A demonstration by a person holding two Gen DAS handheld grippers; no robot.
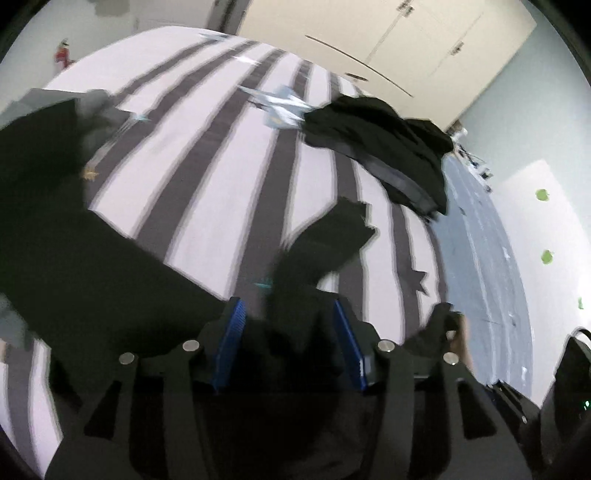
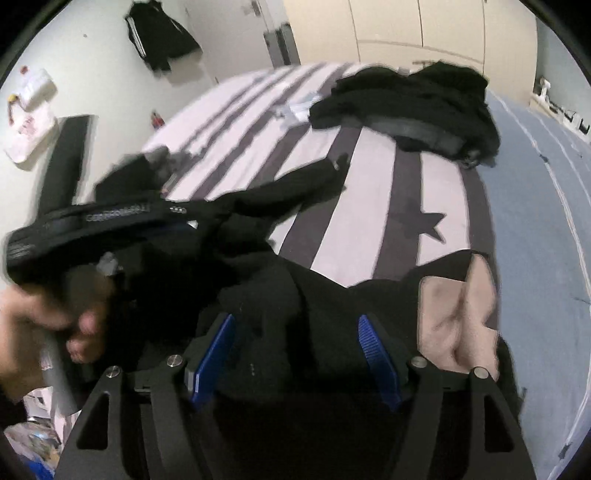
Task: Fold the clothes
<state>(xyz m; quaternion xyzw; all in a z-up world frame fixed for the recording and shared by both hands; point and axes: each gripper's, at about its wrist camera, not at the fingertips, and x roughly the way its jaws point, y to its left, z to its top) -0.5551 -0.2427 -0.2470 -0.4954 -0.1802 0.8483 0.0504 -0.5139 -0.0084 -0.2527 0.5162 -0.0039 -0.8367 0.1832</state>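
Observation:
A black garment [image 1: 92, 258] lies spread over the striped bed [image 1: 207, 155]. My left gripper [image 1: 290, 314] has its blue-padded jaws apart with a bunch of the black cloth between them. In the right wrist view the same black garment [image 2: 266, 280] fills the foreground, a pink lining [image 2: 458, 321] showing at the right. My right gripper [image 2: 297, 328] has its jaws wide apart with cloth lying between them. The left gripper's body [image 2: 92, 221] and the hand holding it [image 2: 44, 317] show at the left.
A pile of other black clothes [image 1: 391, 147] [image 2: 413, 103] lies at the far side of the bed, with a small white-blue item [image 1: 280, 107] beside it. A blue sheet [image 2: 535, 221] covers the right side. A black jacket [image 2: 159, 33] hangs on the wall. Cupboards [image 2: 406, 29] stand behind.

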